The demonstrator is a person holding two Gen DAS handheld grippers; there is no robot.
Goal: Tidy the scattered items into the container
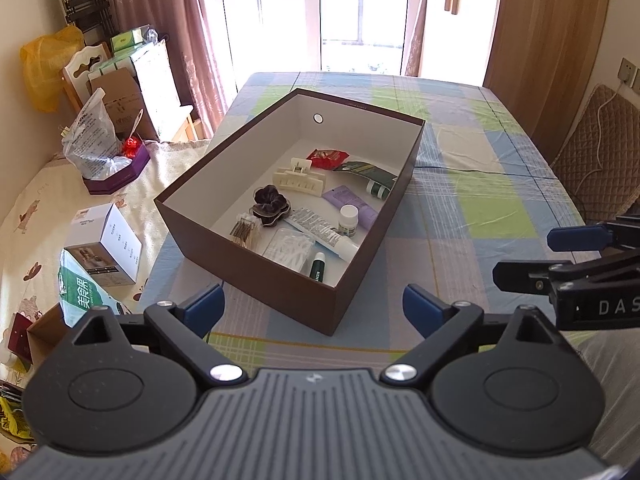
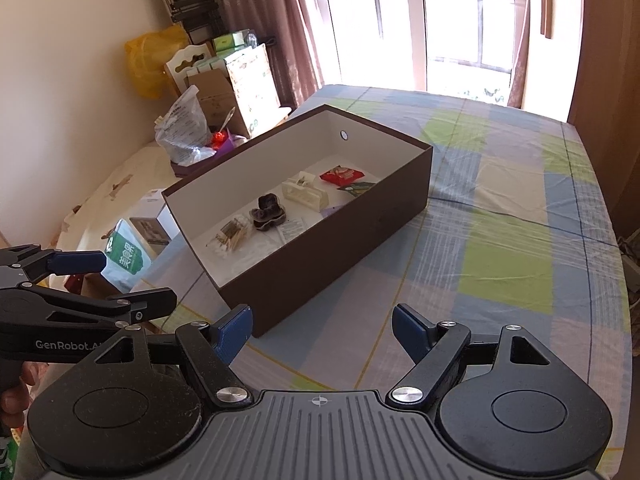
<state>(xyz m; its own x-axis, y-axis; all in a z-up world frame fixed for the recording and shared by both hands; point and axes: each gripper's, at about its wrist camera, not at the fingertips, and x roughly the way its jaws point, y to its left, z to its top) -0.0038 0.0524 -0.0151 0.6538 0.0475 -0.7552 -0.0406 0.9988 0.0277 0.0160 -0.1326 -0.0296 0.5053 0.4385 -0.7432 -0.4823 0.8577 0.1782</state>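
Box (image 1: 256, 268) sits mid-frame dead ahead of both my grippers, long axis running toward upper right, everything already inside; left gripper (image 1: 314, 310) and right gripper (image 2: 322, 326) both have jaws apart, empty.

Box (image 1: 256, 264) sat open-topped on the checked counter (image 1: 480, 208), so access from above was unobstructed. Its tall brown walls blocked any side entry. Inside, the floor's near and right part was crowded: hair claw (image 1: 298, 180), scrunchie (image 1: 270, 204), tubes, small bottle (image 1: 348, 220). The far-left strip along the white wall was bare. Counter right of the box was free, as was the near strip between box and fingers. Left counter edge was tight: a white carton (image 1: 106, 244) and green pack (image 1: 80, 292) lay just beyond it. Both grippers, left (image 1: 314, 308) and right (image 2: 322, 330), were spread wide and stood side by side, near each other.
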